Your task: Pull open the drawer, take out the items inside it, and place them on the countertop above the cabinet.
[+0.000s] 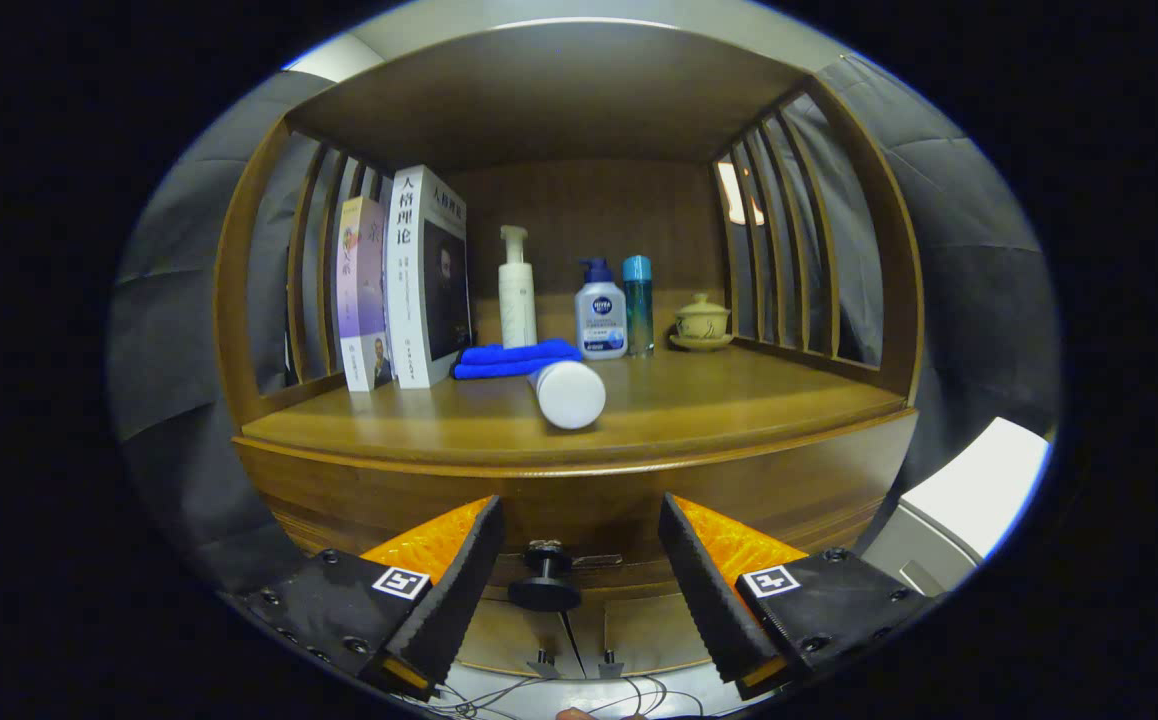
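Two fingers of the gripper [579, 580] stand wide apart, holding nothing, with the drawer knob [545, 580] between them. The drawer [589, 520] looks shut, its contents hidden. A white bottle [569, 392] lies beyond on the table [739, 400]. Whether it came from the drawer cannot be told.
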Available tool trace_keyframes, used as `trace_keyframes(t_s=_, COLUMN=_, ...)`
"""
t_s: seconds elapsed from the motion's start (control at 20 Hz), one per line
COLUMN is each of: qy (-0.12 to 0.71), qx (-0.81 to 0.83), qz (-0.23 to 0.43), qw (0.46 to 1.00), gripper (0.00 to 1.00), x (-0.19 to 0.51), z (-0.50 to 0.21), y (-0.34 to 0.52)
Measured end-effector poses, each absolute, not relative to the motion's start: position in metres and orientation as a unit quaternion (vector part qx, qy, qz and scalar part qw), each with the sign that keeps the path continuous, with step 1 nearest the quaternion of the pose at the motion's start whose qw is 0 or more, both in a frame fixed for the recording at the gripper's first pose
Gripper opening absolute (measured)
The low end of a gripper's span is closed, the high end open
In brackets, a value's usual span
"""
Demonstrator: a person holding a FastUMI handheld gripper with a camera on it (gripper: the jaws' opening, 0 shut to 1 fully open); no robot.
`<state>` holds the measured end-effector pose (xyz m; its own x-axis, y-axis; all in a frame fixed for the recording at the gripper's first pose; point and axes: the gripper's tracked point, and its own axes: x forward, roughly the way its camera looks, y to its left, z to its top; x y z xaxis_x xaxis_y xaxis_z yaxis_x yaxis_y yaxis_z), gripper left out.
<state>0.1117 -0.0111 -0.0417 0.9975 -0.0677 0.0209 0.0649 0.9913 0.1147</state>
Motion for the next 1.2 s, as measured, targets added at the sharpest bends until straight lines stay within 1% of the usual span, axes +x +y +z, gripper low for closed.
trace_keyframes(t_s=0.25, qy=-0.032, qx=0.064, qz=-0.036, qw=0.997, gripper=0.98, x=0.067, z=-0.025, y=-0.028)
trace_keyframes(t_s=0.45, qy=-0.063, qx=0.053, qz=-0.052, qw=0.995, gripper=0.97, x=0.032, z=-0.003, y=-0.048)
trace_keyframes(t_s=0.8, qy=-0.114, qx=0.034, qz=-0.060, qw=0.991, gripper=0.97, x=-0.037, z=0.031, y=-0.065)
trace_keyframes(t_s=1.2, qy=-0.148, qx=0.026, qz=-0.079, qw=0.985, gripper=0.97, x=-0.113, z=0.042, y=-0.076)
